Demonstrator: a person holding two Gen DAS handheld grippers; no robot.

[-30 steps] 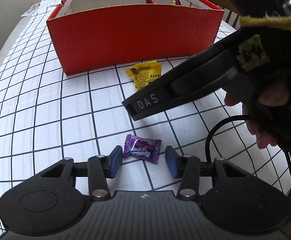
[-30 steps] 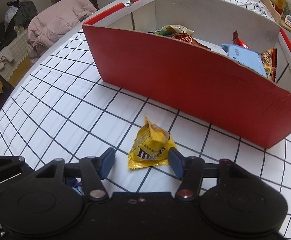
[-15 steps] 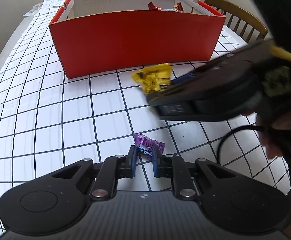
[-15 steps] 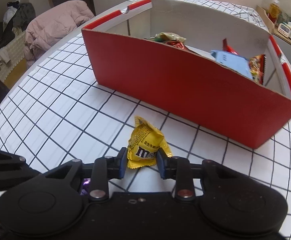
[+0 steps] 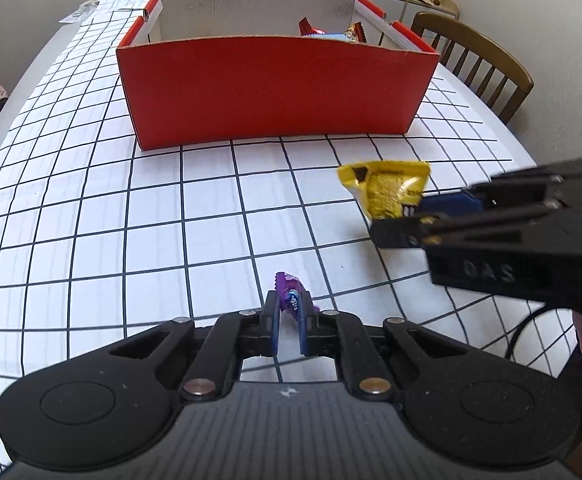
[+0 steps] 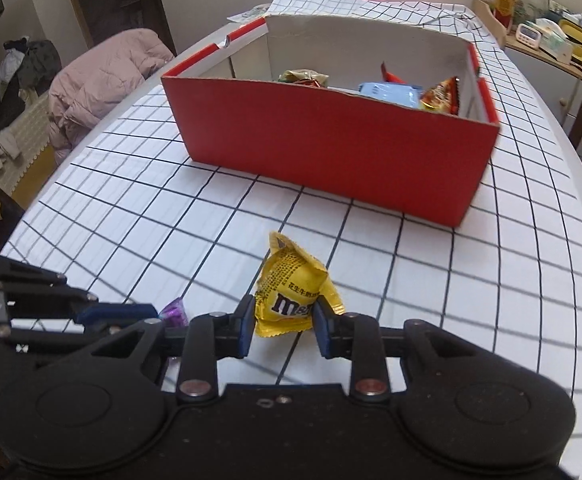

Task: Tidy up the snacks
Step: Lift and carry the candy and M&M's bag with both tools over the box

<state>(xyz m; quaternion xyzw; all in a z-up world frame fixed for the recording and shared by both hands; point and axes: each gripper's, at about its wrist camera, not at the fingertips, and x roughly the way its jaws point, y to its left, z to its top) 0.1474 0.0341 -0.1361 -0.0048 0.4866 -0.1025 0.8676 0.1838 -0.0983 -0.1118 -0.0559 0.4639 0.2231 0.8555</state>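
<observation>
red box (image 5: 275,88) ahead — chair (image 5: 487,60) beyond

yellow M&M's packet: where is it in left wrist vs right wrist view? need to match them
Left wrist: yellow M&M's packet right of centre, clamped in the right gripper that enters from the right edge.
Right wrist: same packet bottom centre, between that gripper's own jaws.
Shared landmark: red box, beyond the packet in both views.

Purple candy (image 5: 289,295) half-hidden between the left tongs (image 5: 289,318), its label perhaps too crumpled to read.
</observation>
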